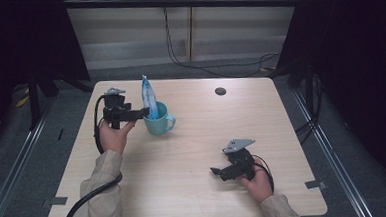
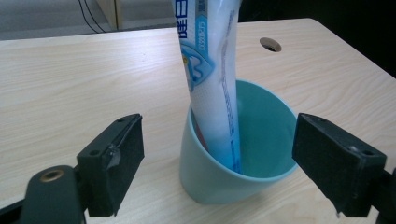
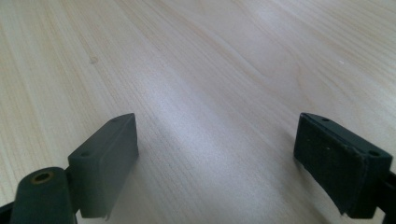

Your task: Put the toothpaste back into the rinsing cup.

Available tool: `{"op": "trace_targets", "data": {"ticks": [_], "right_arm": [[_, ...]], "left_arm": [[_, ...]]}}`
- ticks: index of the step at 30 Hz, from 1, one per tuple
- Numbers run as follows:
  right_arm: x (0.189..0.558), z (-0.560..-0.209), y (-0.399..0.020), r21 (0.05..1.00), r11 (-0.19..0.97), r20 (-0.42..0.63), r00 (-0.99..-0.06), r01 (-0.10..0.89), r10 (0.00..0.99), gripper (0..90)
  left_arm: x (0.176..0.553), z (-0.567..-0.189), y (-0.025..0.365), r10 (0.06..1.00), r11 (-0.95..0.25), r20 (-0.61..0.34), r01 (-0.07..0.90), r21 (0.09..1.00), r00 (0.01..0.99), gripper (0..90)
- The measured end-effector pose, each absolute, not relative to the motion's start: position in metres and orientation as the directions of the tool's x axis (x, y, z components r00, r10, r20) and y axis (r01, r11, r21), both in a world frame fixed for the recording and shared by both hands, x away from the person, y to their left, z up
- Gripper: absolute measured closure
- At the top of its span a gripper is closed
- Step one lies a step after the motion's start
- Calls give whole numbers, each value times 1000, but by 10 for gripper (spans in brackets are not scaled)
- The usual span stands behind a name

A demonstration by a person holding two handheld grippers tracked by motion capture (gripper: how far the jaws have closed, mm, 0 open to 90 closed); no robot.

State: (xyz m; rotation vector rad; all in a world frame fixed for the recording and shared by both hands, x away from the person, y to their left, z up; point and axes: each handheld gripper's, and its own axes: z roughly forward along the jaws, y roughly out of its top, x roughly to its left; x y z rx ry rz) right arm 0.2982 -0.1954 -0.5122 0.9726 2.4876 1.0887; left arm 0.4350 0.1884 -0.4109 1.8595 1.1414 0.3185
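Note:
A teal mug (image 1: pixel 159 121) stands left of the table's centre with a blue-and-white toothpaste tube (image 1: pixel 148 95) upright in it, leaning on the rim. In the left gripper view the mug (image 2: pixel 219 182) and tube (image 2: pixel 210 79) sit just ahead, between the jaws. My left gripper (image 1: pixel 144 111) is open, its jaws reaching the mug's left side without closing on it. At the front right, my right gripper (image 1: pixel 215 171) rests low over bare wood, open and empty, pointing left. The right gripper view shows its wide-apart pads (image 3: pixel 105 163) above the tabletop.
The light wooden table (image 1: pixel 195 188) has a round cable hole (image 1: pixel 220 91) at the back right. Black cables trail from both grippers. Dark curtains stand on both sides and cables hang beyond the far edge.

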Motion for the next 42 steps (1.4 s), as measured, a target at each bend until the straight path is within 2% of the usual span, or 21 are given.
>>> {"op": "trace_targets", "data": {"ticks": [23, 42], "right_arm": [[298, -512, -195, 726, 496, 31, -744, 475, 668, 132], [298, -512, -195, 726, 496, 31, -743, 476, 668, 132]], "left_arm": [[406, -423, 190, 771, -186, -232, 558, 809, 593, 161], [386, -442, 196, 767, -193, -232, 560, 806, 599, 170]]}}
